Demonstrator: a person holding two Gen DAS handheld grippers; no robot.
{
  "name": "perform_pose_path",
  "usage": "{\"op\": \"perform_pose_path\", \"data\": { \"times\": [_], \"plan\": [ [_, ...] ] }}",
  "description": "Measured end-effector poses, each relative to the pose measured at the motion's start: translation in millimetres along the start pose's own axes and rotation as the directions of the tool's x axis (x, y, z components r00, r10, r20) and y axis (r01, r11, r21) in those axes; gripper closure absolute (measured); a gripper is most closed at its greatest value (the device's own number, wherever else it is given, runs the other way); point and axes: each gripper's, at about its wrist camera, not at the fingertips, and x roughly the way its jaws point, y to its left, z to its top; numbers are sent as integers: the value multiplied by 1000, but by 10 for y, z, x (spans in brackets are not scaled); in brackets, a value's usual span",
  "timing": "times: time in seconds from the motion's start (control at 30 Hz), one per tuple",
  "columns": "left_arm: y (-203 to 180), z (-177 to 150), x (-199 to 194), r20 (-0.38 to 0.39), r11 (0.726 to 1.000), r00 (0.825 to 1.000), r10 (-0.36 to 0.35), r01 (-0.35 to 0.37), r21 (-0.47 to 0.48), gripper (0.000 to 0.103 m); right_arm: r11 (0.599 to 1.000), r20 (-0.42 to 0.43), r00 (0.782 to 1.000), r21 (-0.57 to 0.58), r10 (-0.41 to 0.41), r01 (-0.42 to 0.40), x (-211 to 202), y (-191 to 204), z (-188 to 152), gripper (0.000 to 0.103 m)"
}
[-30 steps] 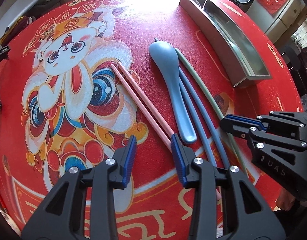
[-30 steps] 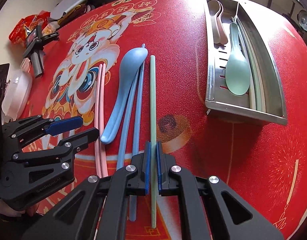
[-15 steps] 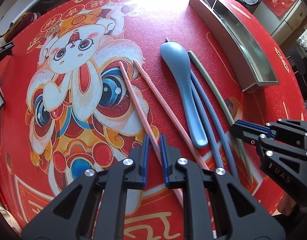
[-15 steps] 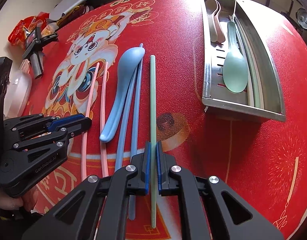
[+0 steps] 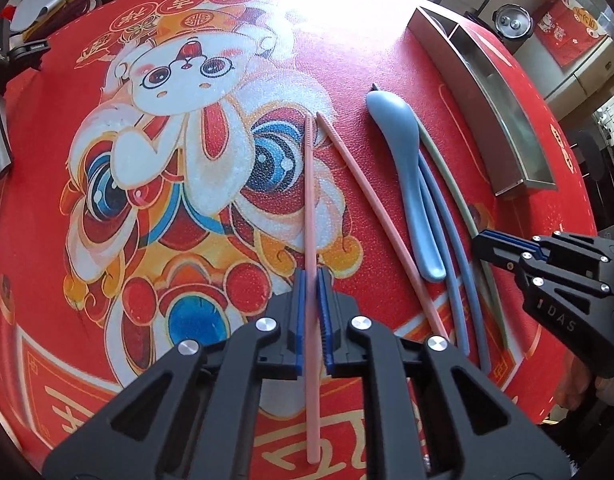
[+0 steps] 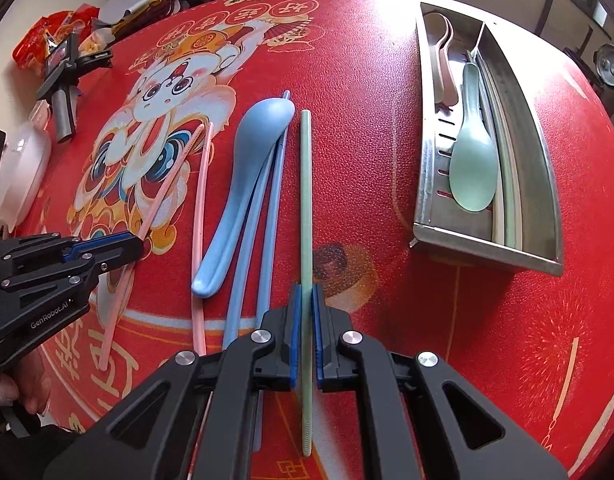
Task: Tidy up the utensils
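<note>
Left gripper fingers just clamped shut on one pink chopstick, splitting it from its mate lying just right. Right gripper pinched tight on green chopstick, gripped near its back end, probably for a lengthwise drop into steel tray far right. Blue spoon and blue chopsticks between, flat on surface.

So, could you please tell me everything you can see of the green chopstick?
The green chopstick is a slim, pale green, matte stick, plastic by the look of it, with fine ridges at its near end. The right gripper is shut on it near that end. It points away from the camera, just right of the blue chopsticks and left of the metal tray. Whether it still rests on the red tablecloth is unclear.
</note>
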Motion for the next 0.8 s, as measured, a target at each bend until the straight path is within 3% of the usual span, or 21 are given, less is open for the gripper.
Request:
{"op": "perform_pose_path", "data": {
  "times": [0.47,0.8],
  "plan": [
    [-177,-98,-14,48,991,996,69,-74,115,90,999,37,999,-43,-22,24,-1,40,-28,97],
    [-159,-144,-35,85,992,995,49,-58,113,90,996,45,998,-82,-35,39,-27,67,-91,97]
  ]
}}
